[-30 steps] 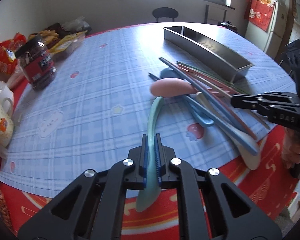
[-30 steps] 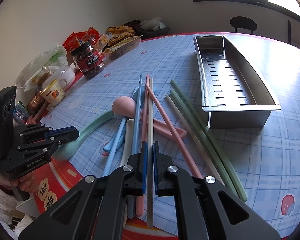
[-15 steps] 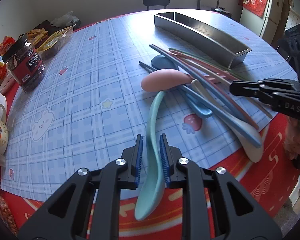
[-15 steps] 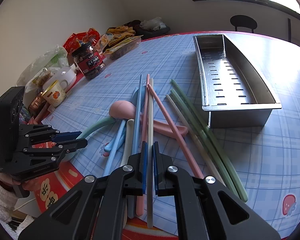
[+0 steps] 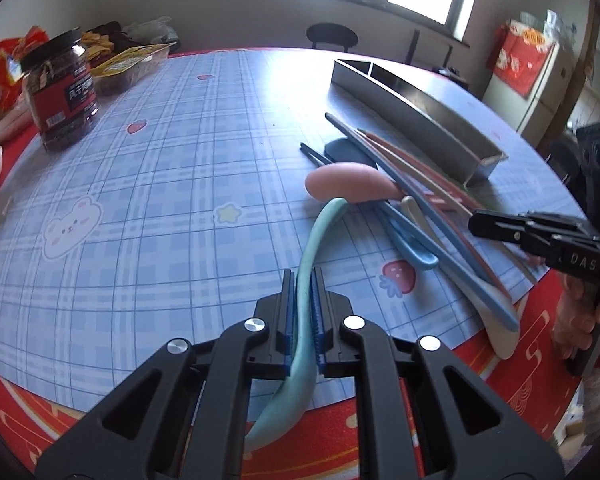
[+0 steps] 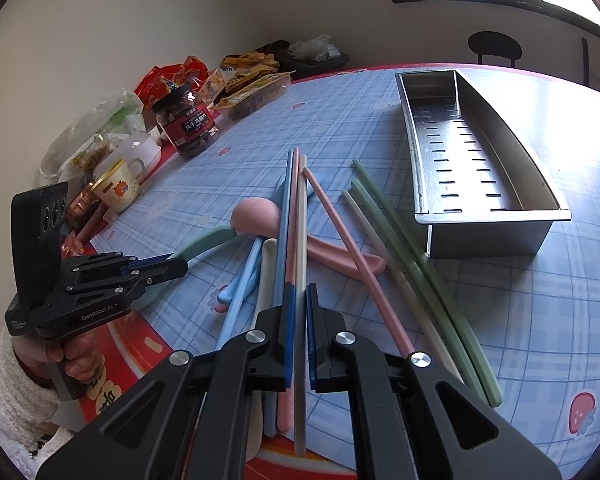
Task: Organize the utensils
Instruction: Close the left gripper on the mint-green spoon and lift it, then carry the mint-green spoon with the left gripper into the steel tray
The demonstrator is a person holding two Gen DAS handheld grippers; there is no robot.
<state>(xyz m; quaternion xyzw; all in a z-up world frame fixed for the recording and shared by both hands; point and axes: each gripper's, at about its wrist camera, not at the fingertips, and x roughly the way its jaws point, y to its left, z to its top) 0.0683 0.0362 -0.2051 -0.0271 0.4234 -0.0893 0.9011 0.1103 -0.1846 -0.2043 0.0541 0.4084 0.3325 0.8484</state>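
A pile of pastel utensils lies on the plaid tablecloth: a pink spoon (image 5: 352,187), blue spoons, and pink, blue, cream and green chopsticks (image 6: 420,276). My left gripper (image 5: 303,280) is shut on the handle of a teal spoon (image 5: 320,236), whose far end lies under the pink spoon. My right gripper (image 6: 299,296) is closed around a cream chopstick (image 6: 301,216) near the table's front edge. It also shows in the left wrist view (image 5: 500,226). The steel utensil tray (image 6: 476,152) stands empty behind the pile.
A red-labelled jar (image 5: 62,88), snack packets (image 5: 132,60) and mugs (image 6: 118,186) crowd the table's left side. A stool (image 5: 332,36) and a fridge (image 5: 540,76) stand beyond the table. The red table edge (image 5: 340,420) is right below my grippers.
My left gripper opened briefly around the teal spoon handle and has closed on it again, and its view has tilted up. The right gripper has held still on the cream chopstick.
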